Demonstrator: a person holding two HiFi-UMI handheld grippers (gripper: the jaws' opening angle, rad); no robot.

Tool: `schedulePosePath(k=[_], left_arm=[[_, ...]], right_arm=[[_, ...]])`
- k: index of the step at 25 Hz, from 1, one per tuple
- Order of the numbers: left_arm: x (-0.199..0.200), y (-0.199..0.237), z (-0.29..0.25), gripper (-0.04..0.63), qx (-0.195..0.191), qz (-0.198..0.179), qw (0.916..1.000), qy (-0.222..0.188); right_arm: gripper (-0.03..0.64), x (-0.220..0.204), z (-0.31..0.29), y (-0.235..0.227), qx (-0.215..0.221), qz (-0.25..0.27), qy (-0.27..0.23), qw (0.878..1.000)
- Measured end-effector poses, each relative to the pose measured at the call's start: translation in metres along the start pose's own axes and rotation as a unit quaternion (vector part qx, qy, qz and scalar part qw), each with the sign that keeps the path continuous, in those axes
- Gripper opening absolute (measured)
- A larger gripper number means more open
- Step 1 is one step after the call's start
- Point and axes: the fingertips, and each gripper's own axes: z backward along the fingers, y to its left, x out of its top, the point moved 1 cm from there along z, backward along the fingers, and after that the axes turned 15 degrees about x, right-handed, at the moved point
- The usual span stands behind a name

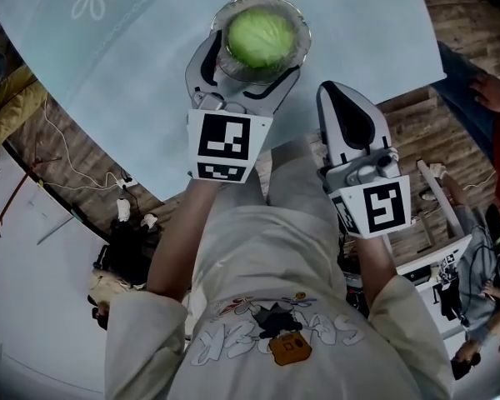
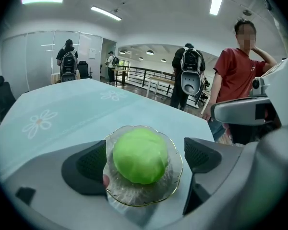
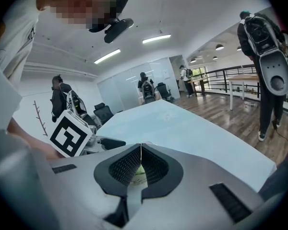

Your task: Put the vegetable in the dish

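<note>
A round green cabbage (image 1: 261,38) (image 2: 140,155) lies in a clear glass dish (image 1: 300,23) (image 2: 175,175) near the front edge of the table. My left gripper (image 1: 248,67) (image 2: 144,163) is open wide, with one jaw on each side of the dish and neither pad on the cabbage. In the left gripper view the left pad (image 2: 84,169) sits right at the dish's rim, while the right pad (image 2: 201,155) stands apart from it. My right gripper (image 1: 339,92) (image 3: 140,146) is shut and empty, to the right of the dish above the table's edge.
A pale blue cloth with white flowers covers the table (image 1: 108,57) (image 2: 62,114) (image 3: 192,123), whose curved edge runs just under both grippers. A person in a red shirt (image 2: 237,73) stands at the table's right side. Cables (image 1: 75,182) lie on the wooden floor at the left.
</note>
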Motion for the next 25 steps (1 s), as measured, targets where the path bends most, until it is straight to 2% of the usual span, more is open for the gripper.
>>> schedulePosePath(k=[12,19,25], left_arm=[[-0.014,-0.004,-0.027,0.514,0.007,-0.035,0.9984,0.044],[-0.024,-0.003,-0.035,0.514,0.021,-0.043,0.9958,0.078],[-0.029,-0.003,-0.040,0.512,0.039,-0.084,0.9914,0.092]], right_arm=[[0.023,-0.009,-0.005,-0.009,0.011,-0.019,0.006,1.000],[0.023,-0.010,-0.009,-0.014,0.014,-0.028,0.011,0.999],[0.023,-0.004,-0.011,-0.017,0.015,-0.032,0.010,0.999]])
